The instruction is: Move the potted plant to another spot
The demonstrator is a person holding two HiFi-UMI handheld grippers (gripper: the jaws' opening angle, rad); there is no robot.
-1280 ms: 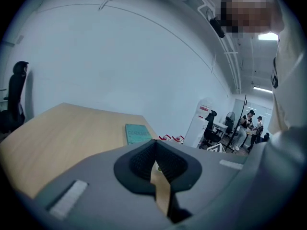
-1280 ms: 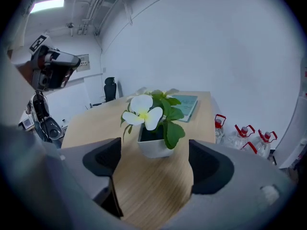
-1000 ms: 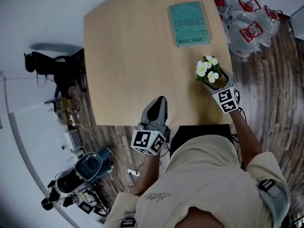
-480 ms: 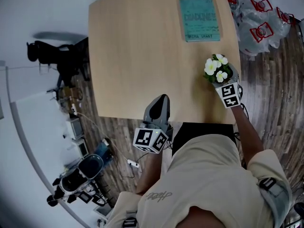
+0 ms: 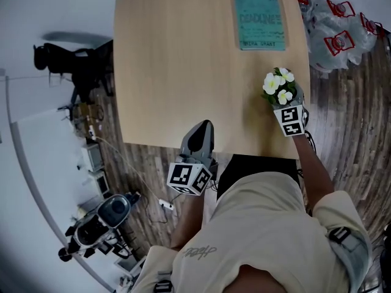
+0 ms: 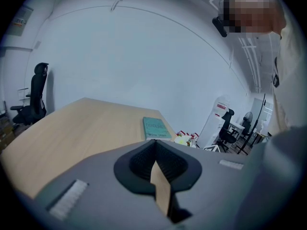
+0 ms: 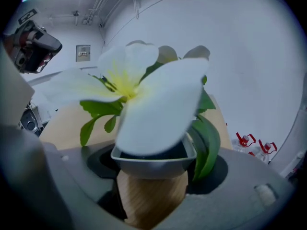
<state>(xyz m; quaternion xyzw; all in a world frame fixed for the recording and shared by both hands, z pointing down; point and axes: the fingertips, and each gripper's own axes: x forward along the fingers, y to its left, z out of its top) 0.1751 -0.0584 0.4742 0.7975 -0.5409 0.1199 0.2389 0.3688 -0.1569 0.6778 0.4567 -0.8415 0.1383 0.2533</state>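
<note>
The potted plant (image 5: 278,87), white flowers over green leaves in a grey bowl on a wooden base (image 7: 152,195), stands on the light wooden table (image 5: 177,72) close to its right edge. My right gripper (image 5: 283,104) reaches in from the near side with the pot's base between its jaws. The jaws are closing, and a dark gap still shows at the pot's left side. The flowers fill most of the right gripper view. My left gripper (image 5: 203,127) rests at the table's near edge, shut and empty, pointing across the bare tabletop (image 6: 72,123).
A teal book (image 5: 259,21) lies at the table's far right corner. Clear bottles with red handles (image 5: 336,23) stand on the floor beyond the right edge. A black office chair (image 5: 73,66) and other gear (image 5: 101,218) are left of the table.
My right gripper has slid in a little closer round the pot. The plant stands in the same spot on the table. The left gripper has hardly moved.
</note>
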